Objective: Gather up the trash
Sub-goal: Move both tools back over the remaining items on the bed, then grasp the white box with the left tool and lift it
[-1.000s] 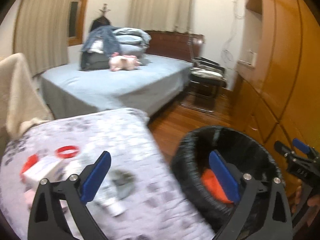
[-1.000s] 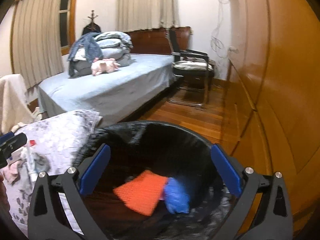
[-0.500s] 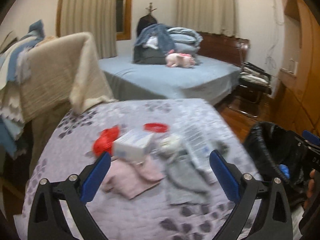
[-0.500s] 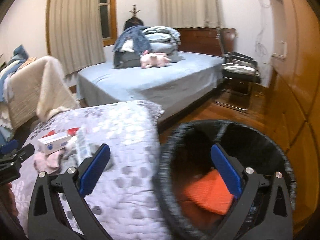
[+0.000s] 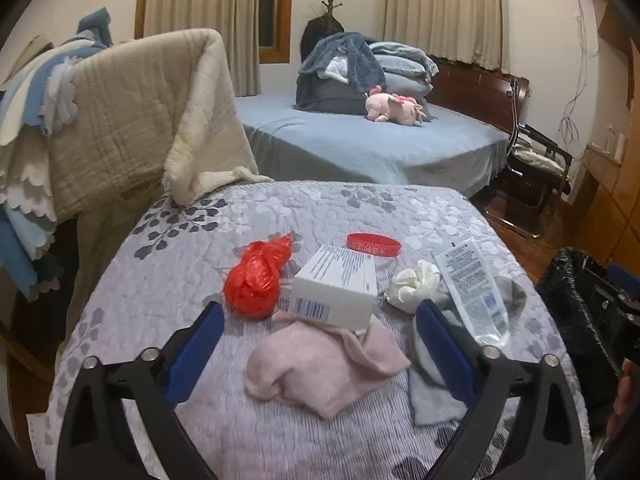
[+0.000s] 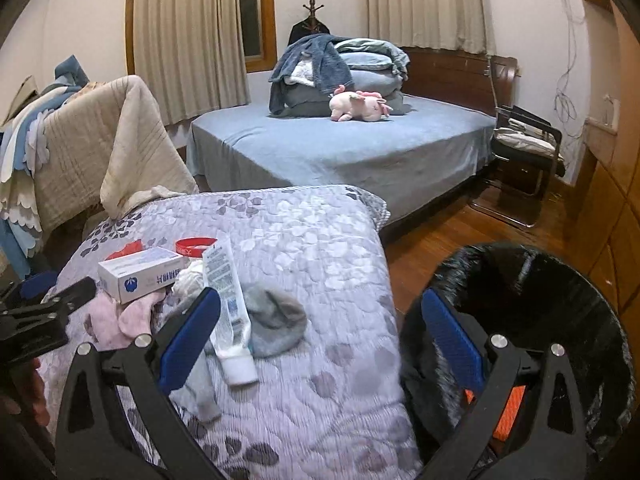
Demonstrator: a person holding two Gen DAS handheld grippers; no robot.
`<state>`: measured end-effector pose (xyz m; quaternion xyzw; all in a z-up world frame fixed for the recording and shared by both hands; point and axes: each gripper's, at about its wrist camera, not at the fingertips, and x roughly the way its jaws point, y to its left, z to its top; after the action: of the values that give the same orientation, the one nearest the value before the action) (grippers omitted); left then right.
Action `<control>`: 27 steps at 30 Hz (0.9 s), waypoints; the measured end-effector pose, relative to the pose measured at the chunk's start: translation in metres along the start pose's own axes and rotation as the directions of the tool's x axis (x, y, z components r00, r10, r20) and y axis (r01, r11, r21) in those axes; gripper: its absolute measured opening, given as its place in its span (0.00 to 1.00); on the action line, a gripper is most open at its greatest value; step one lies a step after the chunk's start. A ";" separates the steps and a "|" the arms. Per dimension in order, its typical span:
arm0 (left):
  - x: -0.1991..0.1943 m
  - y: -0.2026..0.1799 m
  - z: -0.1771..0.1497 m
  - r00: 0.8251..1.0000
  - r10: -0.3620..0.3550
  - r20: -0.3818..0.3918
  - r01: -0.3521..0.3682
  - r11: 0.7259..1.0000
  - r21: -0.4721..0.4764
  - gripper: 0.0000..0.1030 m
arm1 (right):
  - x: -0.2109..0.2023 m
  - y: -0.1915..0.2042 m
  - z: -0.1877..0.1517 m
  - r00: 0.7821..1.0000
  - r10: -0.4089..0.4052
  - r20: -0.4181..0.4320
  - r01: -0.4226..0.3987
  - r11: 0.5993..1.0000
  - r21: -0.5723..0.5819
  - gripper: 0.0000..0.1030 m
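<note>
So the left gripper (image 5: 320, 344) is hanging over the grey floral quilt (image 5: 280, 216) with its blue fingers (image 5: 194, 346) standing wide apart; they've just been closing in a touch, with nothing clamped, only the pink cloth (image 5: 320, 364) showing in the gap low in the middle of the frame. The trash is sitting just past the fingertips: a crumpled red plastic bag (image 5: 258, 276) above the left finger, a white carton (image 5: 336, 288) with a barcode at centre, resting on the pink cloth's far edge, a scrunched white tissue (image 5: 414, 286) right of it, and a flattened clear tube (image 5: 472, 288) with printed text lying over a grey cloth (image 5: 436, 392) by the right finger. A red wristband (image 5: 374, 244) is lying behind the carton. The right gripper (image 6: 320, 340) is also spread wide and empty; in its view the tube (image 6: 230, 308) is lying just right of its left finger, cap end nearest the camera, while the black-lined bin (image 6: 540, 288) is sitting at lower right behind the right finger, something orange (image 6: 508, 412) showing inside.
</note>
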<state>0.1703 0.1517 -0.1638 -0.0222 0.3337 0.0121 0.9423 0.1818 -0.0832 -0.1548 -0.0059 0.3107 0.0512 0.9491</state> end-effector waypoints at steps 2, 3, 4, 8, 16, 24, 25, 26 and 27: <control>0.014 0.000 0.002 1.000 -0.008 -0.018 0.008 1.000 0.007 0.85 | 0.008 0.004 0.003 1.000 0.004 -0.006 -0.004 1.000 -0.006 0.95; 0.020 0.000 0.003 1.000 -0.012 -0.025 0.012 1.000 0.009 0.83 | 0.012 0.006 0.004 1.000 0.005 -0.009 -0.005 1.000 -0.009 0.95; 0.027 -0.001 0.004 0.999 -0.019 -0.035 0.020 1.000 0.016 0.82 | 0.015 0.008 0.004 1.000 0.005 -0.013 -0.005 1.000 -0.012 0.95; 0.048 -0.003 0.005 0.997 -0.029 -0.067 0.031 0.999 0.038 0.77 | 0.028 0.012 0.002 0.999 0.012 -0.038 -0.012 1.000 -0.010 0.95; 0.074 -0.006 0.004 0.989 -0.078 -0.124 0.085 0.995 0.052 0.56 | 0.039 0.013 -0.005 0.997 0.016 -0.073 -0.017 1.000 -0.007 0.95; 0.049 -0.006 0.009 0.993 -0.096 -0.072 0.098 0.995 0.024 0.53 | 0.040 0.011 -0.006 0.997 0.016 -0.076 -0.016 1.000 -0.004 0.95; 0.040 -0.005 0.009 0.995 -0.083 -0.061 0.085 0.996 0.035 0.53 | 0.039 0.011 -0.006 0.997 0.017 -0.075 -0.017 1.000 -0.002 0.95; 0.033 -0.004 0.008 0.995 -0.079 -0.056 0.081 0.996 0.038 0.53 | 0.039 0.010 -0.006 0.997 0.018 -0.075 -0.018 1.000 0.000 0.95; 0.028 -0.003 0.005 0.996 -0.073 -0.056 0.075 0.996 0.039 0.53 | 0.038 0.010 -0.007 0.997 0.019 -0.075 -0.019 1.000 0.002 0.95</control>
<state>0.1950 0.1495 -0.1773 -0.0156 0.3583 -0.0304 0.9330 0.2069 -0.0698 -0.1829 -0.0043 0.3464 0.0599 0.9362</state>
